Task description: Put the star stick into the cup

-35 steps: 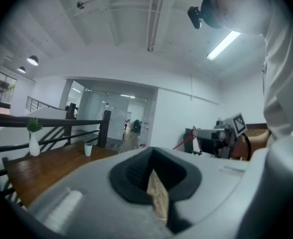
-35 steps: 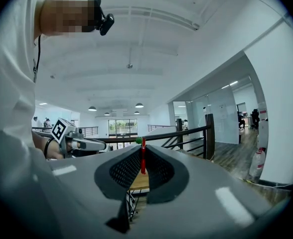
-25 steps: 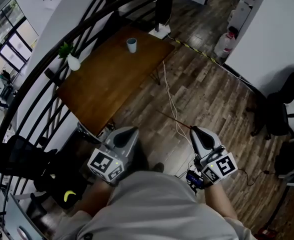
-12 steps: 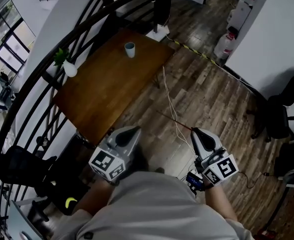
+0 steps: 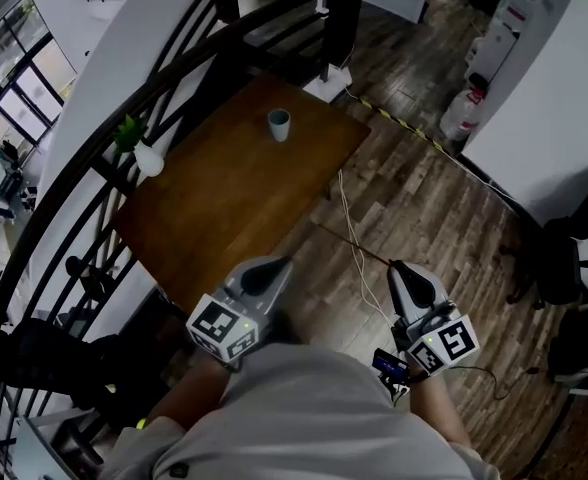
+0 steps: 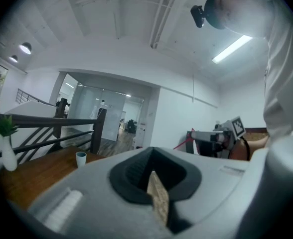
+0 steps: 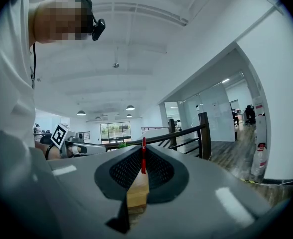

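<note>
The pale blue cup [image 5: 278,124] stands near the far end of the brown wooden table [image 5: 224,198], far ahead of both grippers; it also shows small as the cup [image 6: 80,159]. My right gripper [image 5: 402,268] is shut on the star stick [image 5: 349,245], a thin red rod that juts forward and left over the floor. Between the right gripper's [image 7: 142,172] closed jaws only the stick's red shaft [image 7: 143,156] shows; its star end cannot be made out. My left gripper [image 5: 265,267] is shut and holds nothing, near the table's close end.
A white vase with a green plant [image 5: 144,156] sits at the table's left edge beside a curved black railing [image 5: 94,143]. White cables [image 5: 352,228] trail over the wood floor. A water jug [image 5: 463,114] and office chairs [image 5: 574,253] stand to the right.
The table and cup have shifted down and right in the head view, so they are a little closer. Both grippers stay shut and keep their places; the stick stays in the right one.
</note>
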### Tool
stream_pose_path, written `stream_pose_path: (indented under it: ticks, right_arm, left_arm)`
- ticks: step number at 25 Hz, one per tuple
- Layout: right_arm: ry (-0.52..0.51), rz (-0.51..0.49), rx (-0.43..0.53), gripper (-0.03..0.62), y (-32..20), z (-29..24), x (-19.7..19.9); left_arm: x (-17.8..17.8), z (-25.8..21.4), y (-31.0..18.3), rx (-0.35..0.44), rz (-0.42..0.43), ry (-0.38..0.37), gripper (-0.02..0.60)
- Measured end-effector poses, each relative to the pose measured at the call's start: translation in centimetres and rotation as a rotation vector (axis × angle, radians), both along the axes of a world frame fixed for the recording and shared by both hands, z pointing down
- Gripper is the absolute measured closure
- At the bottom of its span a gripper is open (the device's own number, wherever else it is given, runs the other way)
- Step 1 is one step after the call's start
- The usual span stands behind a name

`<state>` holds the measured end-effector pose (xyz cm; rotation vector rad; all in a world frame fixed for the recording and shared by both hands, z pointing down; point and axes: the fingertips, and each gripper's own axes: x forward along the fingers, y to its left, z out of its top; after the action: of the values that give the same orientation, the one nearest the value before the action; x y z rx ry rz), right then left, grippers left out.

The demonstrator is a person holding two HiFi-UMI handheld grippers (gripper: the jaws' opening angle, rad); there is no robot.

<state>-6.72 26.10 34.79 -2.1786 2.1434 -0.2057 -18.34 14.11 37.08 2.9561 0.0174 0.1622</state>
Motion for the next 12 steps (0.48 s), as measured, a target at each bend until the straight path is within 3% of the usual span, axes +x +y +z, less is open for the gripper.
stream_pose_path:
  ticks: [12]
  right_arm:
    - [-0.014, -0.028, 0.011, 0.569, -12.7, -2.7, 0.9]
  left_arm:
    - [1.1, -2.2, -11.9, 0.016, -0.006, -0.017, 0.578]
